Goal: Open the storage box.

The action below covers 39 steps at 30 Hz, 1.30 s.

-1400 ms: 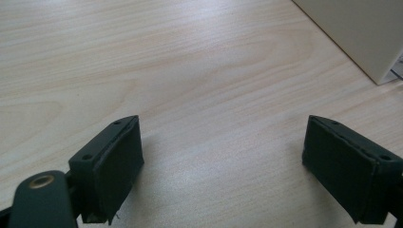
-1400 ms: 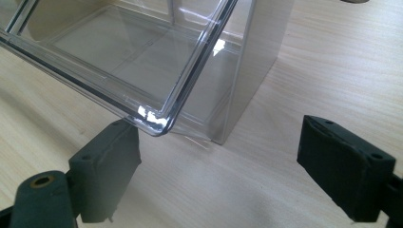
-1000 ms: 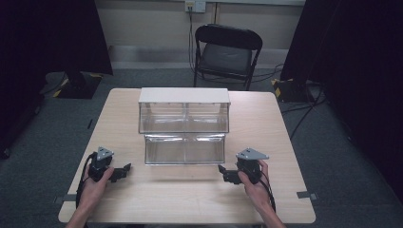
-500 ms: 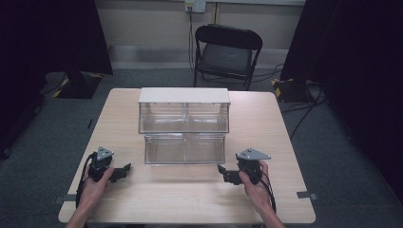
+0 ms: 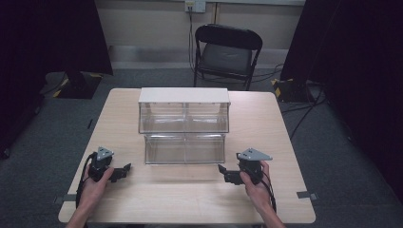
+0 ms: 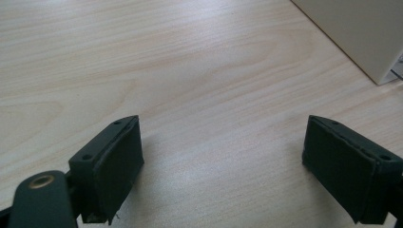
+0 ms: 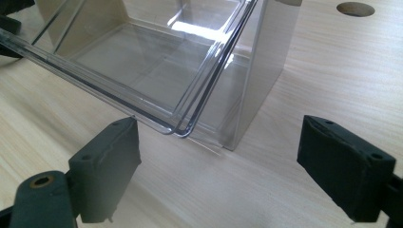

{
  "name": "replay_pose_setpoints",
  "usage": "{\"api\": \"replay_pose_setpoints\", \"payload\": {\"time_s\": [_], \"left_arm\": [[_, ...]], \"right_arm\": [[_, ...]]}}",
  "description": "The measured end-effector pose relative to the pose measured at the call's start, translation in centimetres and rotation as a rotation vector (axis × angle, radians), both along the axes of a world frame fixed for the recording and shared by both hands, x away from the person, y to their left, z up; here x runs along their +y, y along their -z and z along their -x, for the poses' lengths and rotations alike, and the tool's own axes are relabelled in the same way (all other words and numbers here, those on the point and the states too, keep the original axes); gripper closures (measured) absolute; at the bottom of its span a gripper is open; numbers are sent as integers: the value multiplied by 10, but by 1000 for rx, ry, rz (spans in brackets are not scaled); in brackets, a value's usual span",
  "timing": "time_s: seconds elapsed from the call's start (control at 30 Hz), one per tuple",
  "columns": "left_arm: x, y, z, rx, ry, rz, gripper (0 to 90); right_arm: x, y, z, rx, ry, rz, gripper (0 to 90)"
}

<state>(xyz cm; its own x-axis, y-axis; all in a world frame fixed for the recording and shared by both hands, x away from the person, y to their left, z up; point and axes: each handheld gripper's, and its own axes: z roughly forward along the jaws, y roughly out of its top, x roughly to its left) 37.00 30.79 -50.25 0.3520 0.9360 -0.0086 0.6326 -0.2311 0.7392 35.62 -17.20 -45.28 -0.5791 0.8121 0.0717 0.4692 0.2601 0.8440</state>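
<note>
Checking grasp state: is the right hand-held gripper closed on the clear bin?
No, the right hand-held gripper stands open, short of the bin.

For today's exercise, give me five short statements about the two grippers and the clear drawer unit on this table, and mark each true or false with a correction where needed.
1. Both grippers, the left gripper and the right gripper, have their jaws spread apart. True.
2. The right gripper grips the lower drawer. False: nothing lies between its jaws.
3. The lower drawer juts out of the drawer unit. True.
4. A folding chair stands beyond the table. True.
5. The drawers hold tools. False: they look empty.
</note>
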Motion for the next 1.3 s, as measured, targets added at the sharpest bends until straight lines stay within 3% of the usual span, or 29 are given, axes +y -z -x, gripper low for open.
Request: {"api": "replay_pose_setpoints", "payload": {"time_s": [1.3], "left_arm": [[0,0,0,0,0,0,128]], "right_arm": [[0,-12,0,-36,-9,-37,137]]}}
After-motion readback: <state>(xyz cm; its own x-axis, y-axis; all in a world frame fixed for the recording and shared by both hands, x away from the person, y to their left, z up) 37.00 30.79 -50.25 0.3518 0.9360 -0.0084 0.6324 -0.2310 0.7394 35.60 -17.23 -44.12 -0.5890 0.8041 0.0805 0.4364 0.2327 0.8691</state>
